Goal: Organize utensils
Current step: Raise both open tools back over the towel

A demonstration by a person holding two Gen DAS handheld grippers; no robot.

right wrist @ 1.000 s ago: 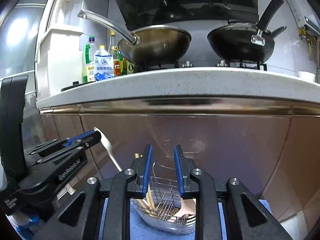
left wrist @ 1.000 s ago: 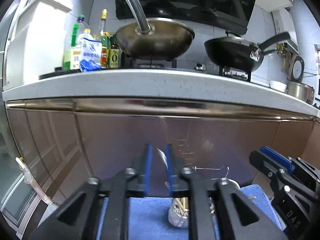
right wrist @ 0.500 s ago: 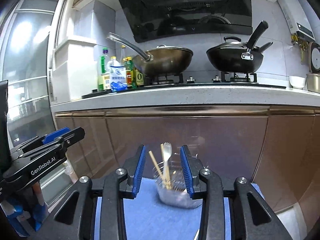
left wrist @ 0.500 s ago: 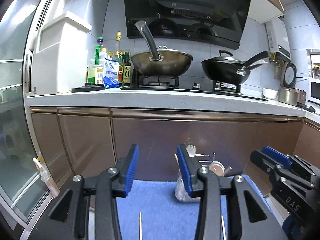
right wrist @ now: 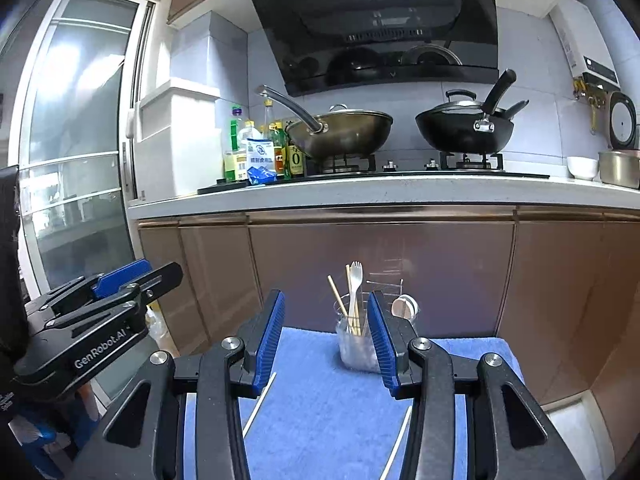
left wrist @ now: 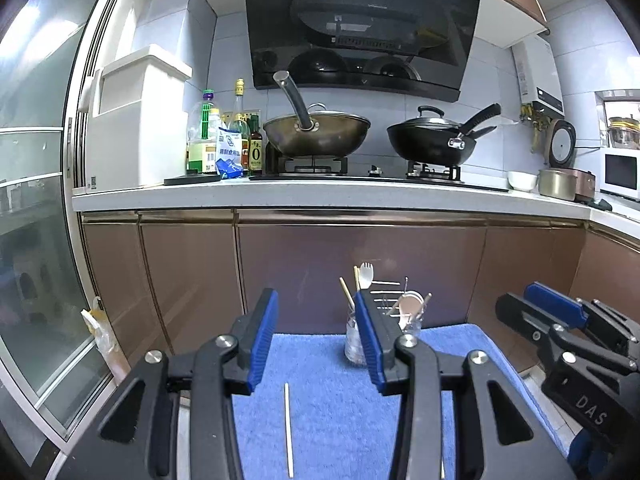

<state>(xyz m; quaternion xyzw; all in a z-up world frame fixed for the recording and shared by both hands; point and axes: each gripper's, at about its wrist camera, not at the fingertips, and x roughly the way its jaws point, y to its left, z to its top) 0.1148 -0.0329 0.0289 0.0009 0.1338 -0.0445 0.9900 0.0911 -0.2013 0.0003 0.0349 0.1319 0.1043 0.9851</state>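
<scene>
A clear cup stands at the far end of a blue mat, holding wooden chopsticks and a white spork. A wire rack with a round metal spoon stands behind it. One white stick lies on the mat in the left wrist view; two such sticks show in the right wrist view. My left gripper is open and empty above the mat. My right gripper is opening, with nothing between its pads.
Brown cabinet doors close off the space behind the mat. The counter above carries two woks on a hob, several bottles, a bowl and a pot. A glass sliding door stands at the left.
Both grippers have pulled back from the cabinet and the cup, and their jaws stand wider. The mat and the loose white sticks have come into view.
</scene>
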